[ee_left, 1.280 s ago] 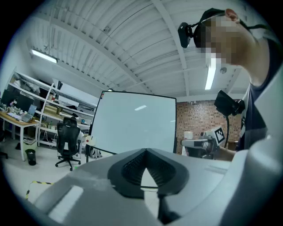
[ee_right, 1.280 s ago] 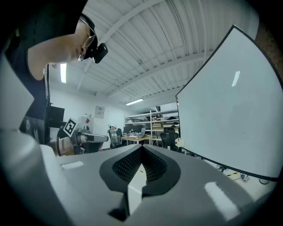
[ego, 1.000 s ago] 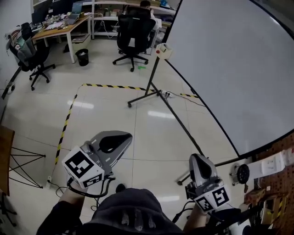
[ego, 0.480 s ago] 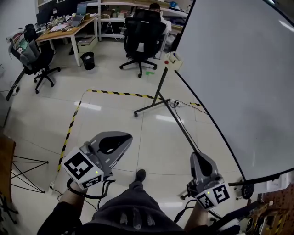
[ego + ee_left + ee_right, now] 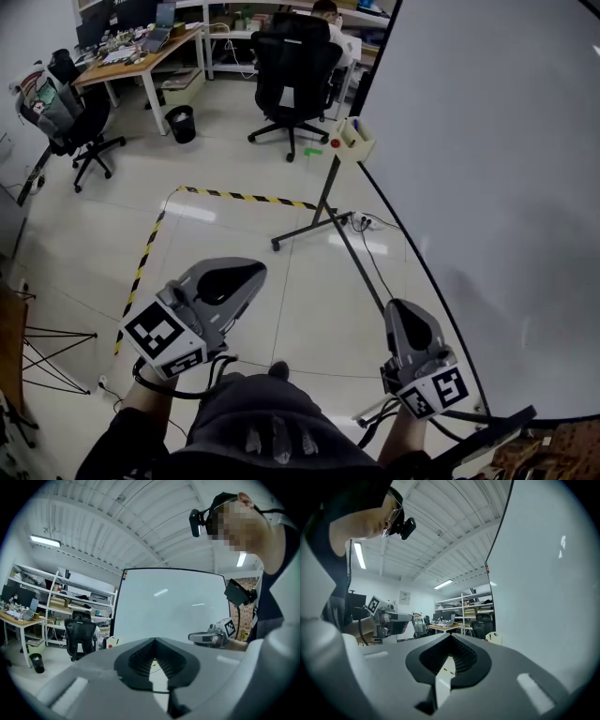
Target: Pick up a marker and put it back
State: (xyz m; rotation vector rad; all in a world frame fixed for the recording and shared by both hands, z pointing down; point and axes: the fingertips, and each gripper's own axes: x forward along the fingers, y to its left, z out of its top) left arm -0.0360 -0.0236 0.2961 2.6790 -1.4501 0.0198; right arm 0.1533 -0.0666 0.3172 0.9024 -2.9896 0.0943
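Jaws closed, empty, on left gripper [image 5: 251,273] and right gripper [image 5: 401,309], cream box [image 5: 357,141] beside whiteboard [image 5: 487,169], marker indiscernible.

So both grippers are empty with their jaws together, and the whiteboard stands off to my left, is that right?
Not quite. The whiteboard stands to your right, beside the right gripper, as the head view shows. The rest holds: the left gripper and the right gripper are both empty, jaws together.
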